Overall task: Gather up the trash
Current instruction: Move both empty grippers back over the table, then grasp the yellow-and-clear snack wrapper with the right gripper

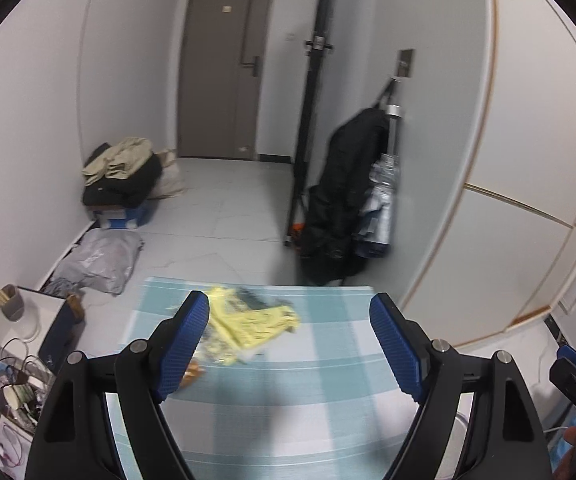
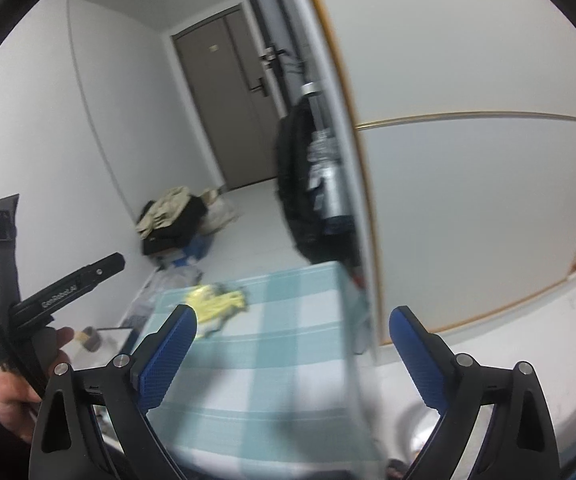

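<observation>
Yellow wrappers (image 1: pixel 247 320), crumpled and blurred, lie on the checked counter (image 1: pixel 328 360) near its far left corner. Their long axis runs from that corner slantwise toward the counter's middle. Print on them cannot be read. White letters on the left tool's black body start "Gen", the rest blurred. Left tongs (image 1: pixel 290 350) hover released over the counter's near part, nothing between the blue pads; the left pad overlaps the wrappers in the left wrist view. Right tongs (image 2: pixel 292 354) gape too, empty. Right of the wrappers the counter is bare up to its right edge, beside the white cabinet (image 1: pixel 508 160).
</observation>
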